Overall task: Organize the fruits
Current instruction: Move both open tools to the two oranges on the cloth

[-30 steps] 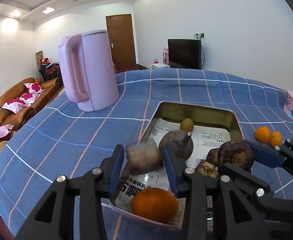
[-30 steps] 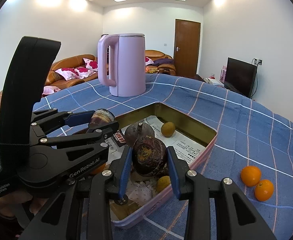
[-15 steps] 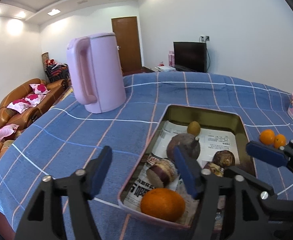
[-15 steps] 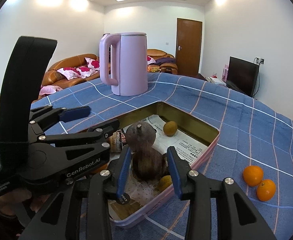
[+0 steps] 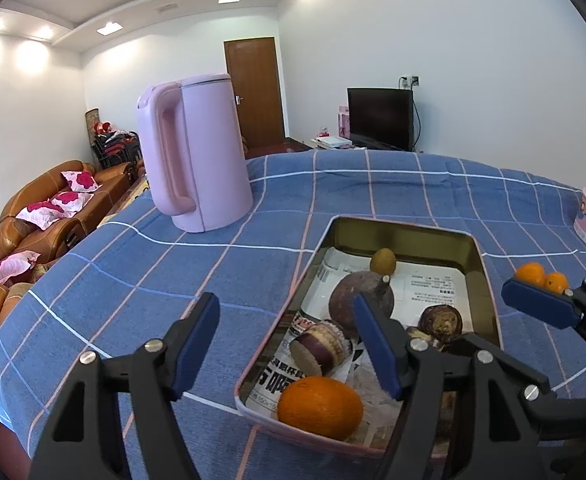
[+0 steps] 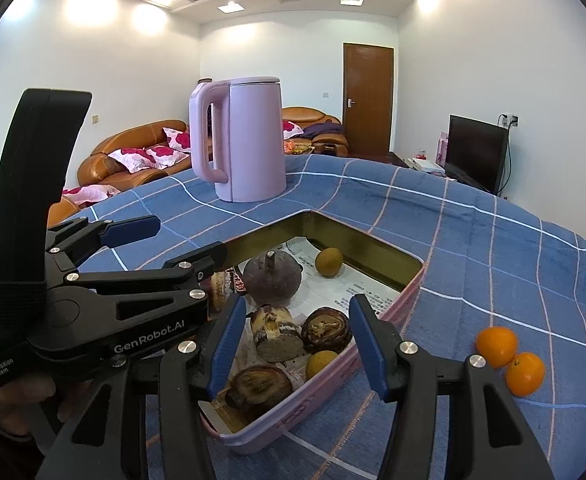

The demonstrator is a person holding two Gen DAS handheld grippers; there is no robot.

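1. Left wrist view: left gripper [image 5: 289, 344], jaws opening and empty, hangs over the tin tray [image 5: 481, 256]; a cut taro piece [image 5: 319, 347] lies inside beside an orange [image 5: 320, 407]. Withdraw upward, clear of the rim.
2. Right wrist view: right gripper [image 6: 295, 344], jaws opening, nothing pressed; two oranges [image 6: 509, 354] lie right of the tray on the blue checked counter [image 6: 473, 240], pink kettle [image 6: 249, 140] behind it.

Black left gripper [image 5: 289, 344] and right gripper [image 6: 293, 336], blue-padded jaws, silver screws.

tin [image 5: 389, 236]: glossy metal, paper-lined | cloth [image 5: 173, 280]: matt woven | kettle [image 5: 209, 160]: smooth plastic
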